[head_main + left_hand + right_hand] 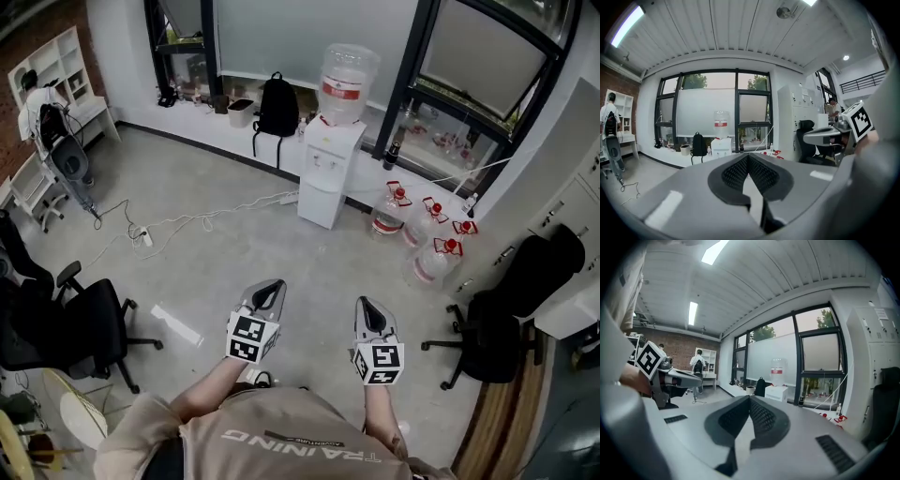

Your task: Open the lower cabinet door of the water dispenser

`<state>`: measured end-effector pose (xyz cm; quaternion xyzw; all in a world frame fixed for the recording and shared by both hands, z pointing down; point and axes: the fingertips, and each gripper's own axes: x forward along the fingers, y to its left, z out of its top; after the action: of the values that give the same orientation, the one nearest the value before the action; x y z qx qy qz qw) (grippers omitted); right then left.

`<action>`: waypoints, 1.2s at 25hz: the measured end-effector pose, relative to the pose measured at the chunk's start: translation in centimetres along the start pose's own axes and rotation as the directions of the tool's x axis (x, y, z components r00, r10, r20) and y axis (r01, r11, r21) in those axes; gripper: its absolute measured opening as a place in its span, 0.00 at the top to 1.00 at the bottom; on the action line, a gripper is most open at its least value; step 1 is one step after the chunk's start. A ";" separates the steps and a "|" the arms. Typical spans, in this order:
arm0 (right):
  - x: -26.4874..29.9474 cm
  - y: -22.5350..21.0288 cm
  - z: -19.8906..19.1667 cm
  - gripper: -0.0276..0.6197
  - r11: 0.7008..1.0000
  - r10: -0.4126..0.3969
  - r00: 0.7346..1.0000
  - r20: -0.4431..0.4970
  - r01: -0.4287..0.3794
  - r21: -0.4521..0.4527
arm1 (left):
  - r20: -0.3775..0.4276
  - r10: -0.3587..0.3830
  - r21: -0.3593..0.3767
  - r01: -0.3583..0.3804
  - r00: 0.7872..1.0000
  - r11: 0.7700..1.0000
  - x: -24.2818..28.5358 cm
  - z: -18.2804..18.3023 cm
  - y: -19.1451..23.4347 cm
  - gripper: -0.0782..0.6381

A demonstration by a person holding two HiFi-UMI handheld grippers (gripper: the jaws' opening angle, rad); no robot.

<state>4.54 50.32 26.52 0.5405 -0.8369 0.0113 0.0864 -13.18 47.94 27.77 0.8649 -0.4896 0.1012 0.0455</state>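
Observation:
The white water dispenser stands by the far window wall with a clear bottle with a red label on top; its lower cabinet door is shut. It is far across the floor from both grippers. My left gripper and right gripper hang side by side close to my body, both shut and holding nothing. In the left gripper view the dispenser is small above the left gripper. In the right gripper view the dispenser sits just over the right gripper.
Several water jugs with red caps lie right of the dispenser. A black backpack leans on the sill. Cables and a power strip cross the floor. Black office chairs flank me. A person is at the far left.

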 end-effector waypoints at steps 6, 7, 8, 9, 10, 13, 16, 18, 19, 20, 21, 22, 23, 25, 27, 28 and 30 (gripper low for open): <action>0.7 -1.5 -3.1 0.94 0.999 0.026 0.998 -0.051 -0.025 0.034 | -0.030 0.007 -0.009 -0.007 1.000 1.000 0.8 -1.0 -0.8 0.88; 0.8 -1.6 -3.6 0.94 0.999 0.034 0.998 -0.059 -0.032 0.045 | -0.034 0.007 -0.016 -0.008 0.999 1.000 1.0 -0.9 -1.0 0.88; 0.9 -1.6 -4.0 0.94 0.998 0.043 0.997 -0.065 -0.039 0.055 | -0.037 0.009 -0.019 -0.010 0.999 1.000 1.1 -0.8 -1.1 0.88; 1.0 -1.7 -4.3 0.94 0.997 0.051 0.996 -0.071 -0.047 0.061 | -0.038 0.012 -0.020 -0.013 0.999 1.000 1.3 -0.8 -1.2 0.88; 1.2 -1.8 -4.4 0.94 0.997 0.059 0.995 -0.074 -0.054 0.064 | -0.038 0.014 -0.022 -0.015 0.999 1.000 1.6 -0.7 -1.2 0.88; 2.6 -2.1 -4.5 0.94 0.996 0.072 0.994 -0.079 -0.067 0.065 | -0.044 0.013 -0.034 -0.015 0.999 0.999 2.6 -0.7 -0.6 0.88; 4.0 -2.4 -4.7 0.94 0.995 0.071 0.994 -0.080 -0.066 0.069 | -0.054 0.001 -0.029 -0.002 0.999 1.000 3.9 -1.3 0.2 0.88; 5.2 -2.9 -4.7 0.94 0.996 0.058 0.996 -0.069 -0.053 0.072 | -0.046 -0.011 -0.025 0.010 0.999 1.000 5.3 -1.7 1.1 0.88; 5.9 -3.2 -4.5 0.94 0.996 0.049 0.997 -0.062 -0.045 0.073 | -0.038 -0.018 -0.028 0.017 0.999 0.999 6.1 -1.6 1.5 0.88; 6.5 -3.6 -4.4 0.94 0.997 0.039 0.998 -0.058 -0.035 0.072 | -0.030 -0.023 -0.032 0.022 0.999 0.999 6.9 -1.4 2.0 0.88; 7.2 -3.9 -4.1 0.94 0.997 0.031 0.998 -0.057 -0.027 0.070 | -0.021 -0.028 -0.036 0.027 0.999 0.999 7.6 -1.1 2.5 0.88; 7.9 -4.1 -3.8 0.94 0.998 0.024 0.998 -0.058 -0.020 0.064 | -0.011 -0.033 -0.036 0.032 0.999 0.999 8.3 -0.8 3.0 0.88; 8.7 -4.4 -3.3 0.94 0.998 0.018 0.998 -0.057 -0.014 0.055 | -0.003 -0.038 -0.033 0.038 0.999 0.999 8.9 -0.5 3.6 0.88; 10.6 -4.7 -2.3 0.94 0.999 0.004 0.999 -0.050 -0.002 0.036 | 0.013 -0.050 -0.030 0.050 0.999 0.998 10.4 0.0 5.1 0.88; 12.5 -4.9 -1.3 0.94 1.000 -0.011 0.999 -0.040 0.012 0.024 | 0.021 -0.061 -0.041 0.062 0.998 0.997 11.6 0.6 6.6 0.88; 13.3 -4.9 -0.9 0.94 1.000 -0.020 0.999 -0.038 0.021 0.020 | 0.022 -0.067 -0.043 0.068 0.998 0.997 12.2 0.6 7.4 0.88; 14.7 -4.8 -0.7 0.94 0.999 -0.035 0.999 -0.041 0.036 0.017 | 0.022 -0.077 -0.037 0.078 0.997 0.996 13.1 0.4 9.1 0.88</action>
<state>3.10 35.18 29.14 0.5555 -0.8252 0.0283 0.0986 -14.32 32.20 30.06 0.8831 -0.4581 0.0812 0.0604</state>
